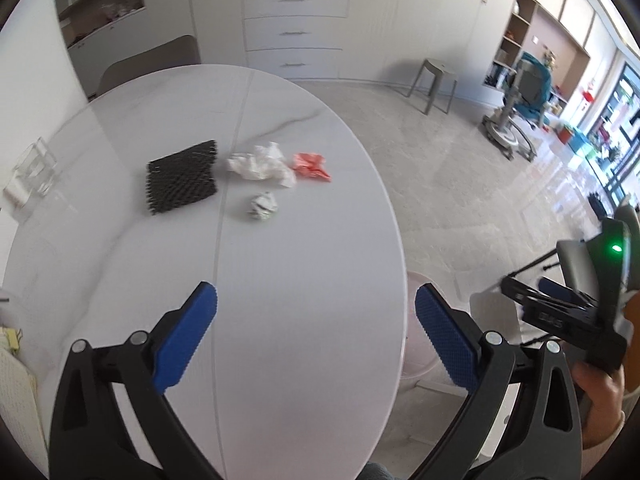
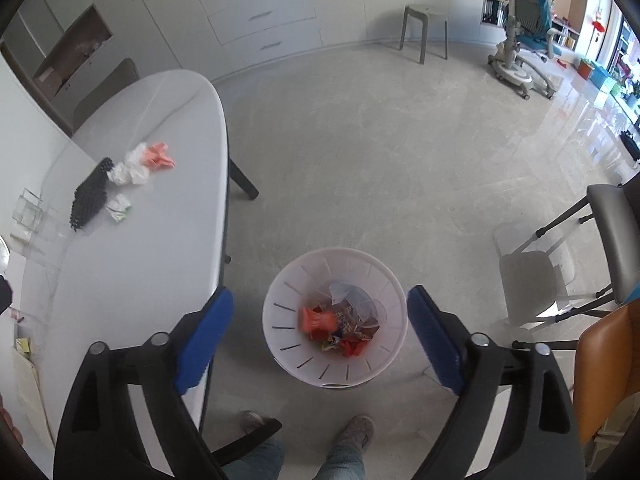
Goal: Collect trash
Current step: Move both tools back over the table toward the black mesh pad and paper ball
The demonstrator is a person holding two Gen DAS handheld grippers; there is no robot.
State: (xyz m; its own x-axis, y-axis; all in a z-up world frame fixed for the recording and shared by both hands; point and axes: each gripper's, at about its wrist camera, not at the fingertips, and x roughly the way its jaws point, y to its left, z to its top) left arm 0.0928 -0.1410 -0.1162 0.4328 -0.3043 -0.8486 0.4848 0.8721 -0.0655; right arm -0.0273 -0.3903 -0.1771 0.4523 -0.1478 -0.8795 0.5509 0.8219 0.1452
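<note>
On the white oval table lie a black mesh pad, a crumpled white bag, an orange wrapper and a small crumpled paper ball. My left gripper is open and empty above the table's near part. My right gripper is open and empty above a white slotted trash basket on the floor, which holds an orange wrapper and other trash. The same table trash shows in the right wrist view: the pad, the bag, the orange wrapper.
A clear plastic box stands at the table's left edge. Chairs stand right of the basket. A grey stool and a drawer cabinet are at the far wall. My feet are below the basket.
</note>
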